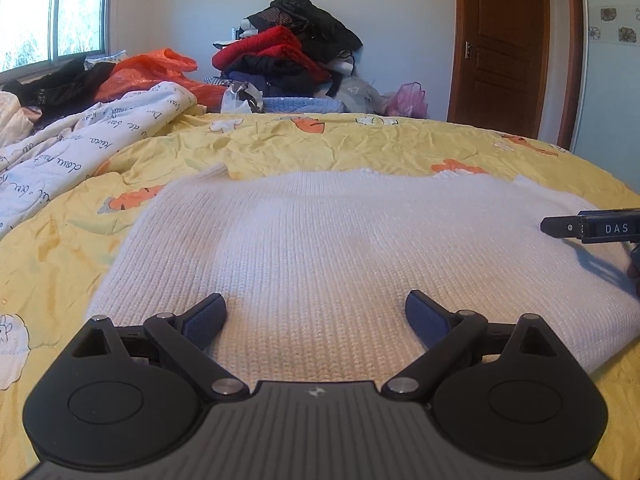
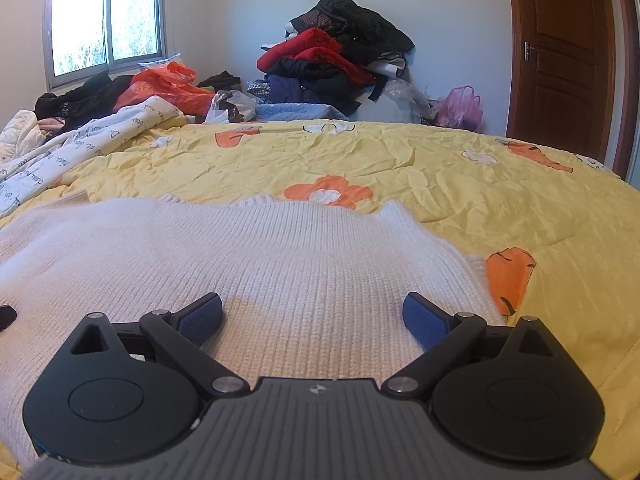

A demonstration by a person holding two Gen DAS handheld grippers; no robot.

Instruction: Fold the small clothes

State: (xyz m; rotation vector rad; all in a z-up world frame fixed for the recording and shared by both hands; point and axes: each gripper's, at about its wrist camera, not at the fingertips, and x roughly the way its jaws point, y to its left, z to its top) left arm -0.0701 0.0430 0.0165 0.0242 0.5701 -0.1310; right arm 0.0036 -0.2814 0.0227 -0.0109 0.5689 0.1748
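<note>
White knit garment (image 1: 320, 248) lies flat across the middle of both frames, spread on a yellow bedspread (image 1: 360, 148) printed with orange and white flowers. Ribbed knit runs in fine rows; the far edge is uneven, with small raised bits at top centre. In the right wrist view the same garment (image 2: 240, 256) fills the centre and left, its right edge ending beside an orange flower print at right of centre.

Left gripper (image 1: 316, 314): jaws spread wide, blue pads (image 1: 208, 320) empty, low over the near part of the knit at bottom centre. Contact with the fabric cannot be judged. Right gripper (image 2: 312, 314): same posture, jaws wide apart, nothing between the blue pads (image 2: 424, 322), over the garment's near right portion.

A black part of the right gripper, lettered "DAS", enters the left wrist view at the right edge (image 1: 592, 227), casting a shadow on the knit.

Outward: a white quilt with script lettering (image 1: 80, 148) is bunched at left. Behind it, an orange plastic bag (image 1: 152, 72) and dark clothing. At upper centre, a heap of red and black clothes (image 1: 296, 52) against the wall. Pink bag (image 1: 408, 100) beside it. Window (image 1: 52, 12) upper left; brown wooden door (image 1: 504, 44) upper right.
</note>
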